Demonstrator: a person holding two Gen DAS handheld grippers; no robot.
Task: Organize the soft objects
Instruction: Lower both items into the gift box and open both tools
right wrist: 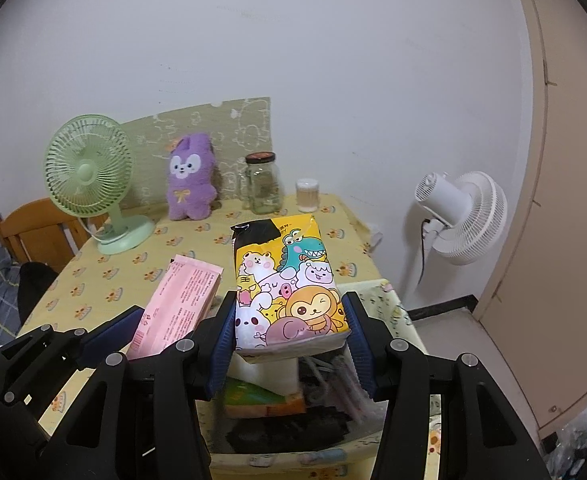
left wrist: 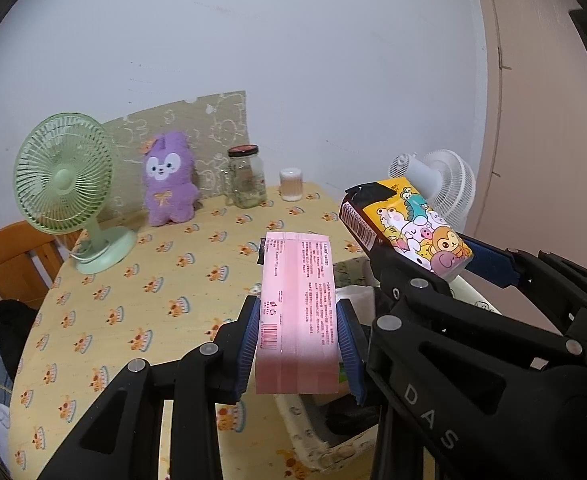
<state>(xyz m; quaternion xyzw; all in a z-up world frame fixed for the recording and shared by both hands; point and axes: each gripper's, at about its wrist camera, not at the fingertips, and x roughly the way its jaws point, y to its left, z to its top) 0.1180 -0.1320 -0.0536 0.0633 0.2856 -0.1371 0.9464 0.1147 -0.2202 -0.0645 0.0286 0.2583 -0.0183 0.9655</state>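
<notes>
Gripping a soft, light pink tissue pack mid-sides in my left claw, my right claw clamps a squashy cartoon-printed tissue pack.

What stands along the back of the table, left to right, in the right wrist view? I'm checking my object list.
Green fan → purple plush bunny → glass jar → small white-lidded container.

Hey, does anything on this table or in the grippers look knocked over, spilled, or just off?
Nothing spilled or toppled. The green fan, purple plush and jar stand upright. Only oddity: the cartoon tissue pack has a torn-looking black flap at its far end.
</notes>
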